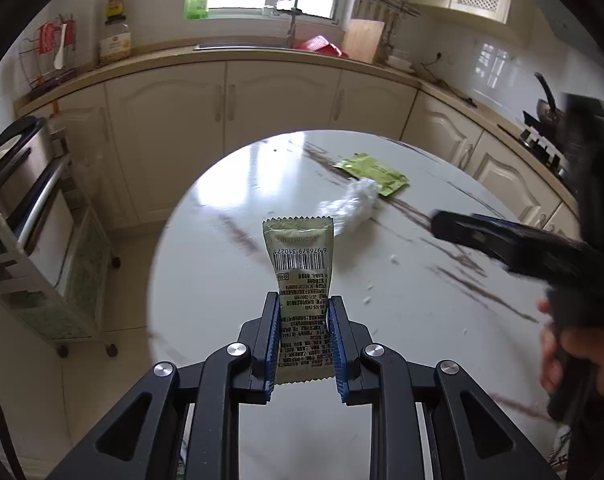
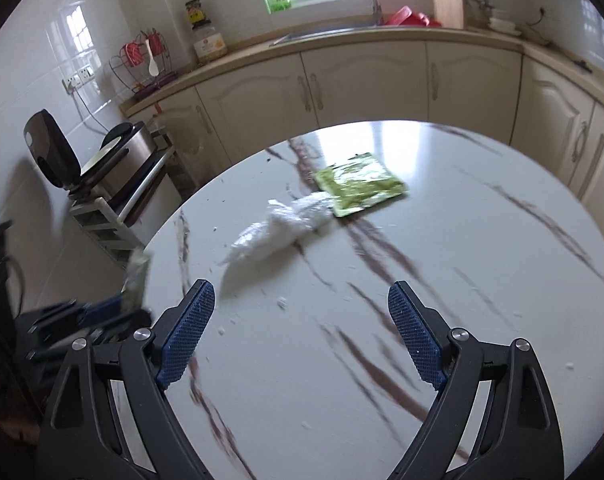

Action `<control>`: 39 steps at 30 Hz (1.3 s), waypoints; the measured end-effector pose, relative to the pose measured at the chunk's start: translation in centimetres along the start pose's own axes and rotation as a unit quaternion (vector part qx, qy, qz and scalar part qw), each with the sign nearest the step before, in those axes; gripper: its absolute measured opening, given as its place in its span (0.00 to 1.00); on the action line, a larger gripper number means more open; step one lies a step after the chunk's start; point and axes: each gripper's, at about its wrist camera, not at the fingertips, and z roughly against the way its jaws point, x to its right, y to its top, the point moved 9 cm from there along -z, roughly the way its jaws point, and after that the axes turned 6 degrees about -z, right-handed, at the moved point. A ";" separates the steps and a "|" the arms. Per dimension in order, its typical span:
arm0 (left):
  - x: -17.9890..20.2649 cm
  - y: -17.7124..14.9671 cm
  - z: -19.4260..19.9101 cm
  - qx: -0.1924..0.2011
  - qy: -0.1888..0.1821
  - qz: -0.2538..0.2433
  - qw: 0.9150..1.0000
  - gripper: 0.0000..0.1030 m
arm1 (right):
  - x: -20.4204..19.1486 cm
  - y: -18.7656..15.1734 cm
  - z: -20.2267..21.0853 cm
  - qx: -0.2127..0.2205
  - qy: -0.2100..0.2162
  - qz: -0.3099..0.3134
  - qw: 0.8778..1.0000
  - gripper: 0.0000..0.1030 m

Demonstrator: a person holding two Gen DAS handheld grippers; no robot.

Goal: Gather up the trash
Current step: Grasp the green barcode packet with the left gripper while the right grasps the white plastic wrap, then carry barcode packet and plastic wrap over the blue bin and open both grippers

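Round marble table (image 2: pixel 481 280) in a cream kitchen, sink (image 1: pixel 238 46) under the window. Left tongs (image 1: pixel 303 304) clamped on a sachet (image 1: pixel 300 264); right tongs (image 2: pixel 302 300) wide open, empty. Green packet (image 2: pixel 359 184) and crumpled plastic (image 2: pixel 278 232) lie on the table.

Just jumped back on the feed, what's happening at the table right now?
A person is clearing trash off the round marble table with two handheld grippers. The left gripper is shut on a small olive sachet, held above the tabletop. The right gripper is open and empty, pointing toward the crumpled clear plastic wrap. Just beyond the wrap lies a green packet, touching it or nearly so. Both are still on the table, along with a few white crumbs.
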 end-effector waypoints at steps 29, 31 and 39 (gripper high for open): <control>-19.4 -21.4 14.2 -0.028 0.052 0.130 0.990 0.19 | -11.1 -2.0 1.2 0.031 0.028 0.043 0.998 0.16; -20.2 -23.6 14.1 -0.043 0.054 0.144 0.987 0.19 | -15.0 -4.1 2.7 0.026 0.074 0.065 0.995 0.16; -23.3 -30.9 12.7 -0.088 0.043 0.212 0.972 0.20 | -31.3 -16.9 -0.2 -0.064 0.197 0.151 0.967 0.17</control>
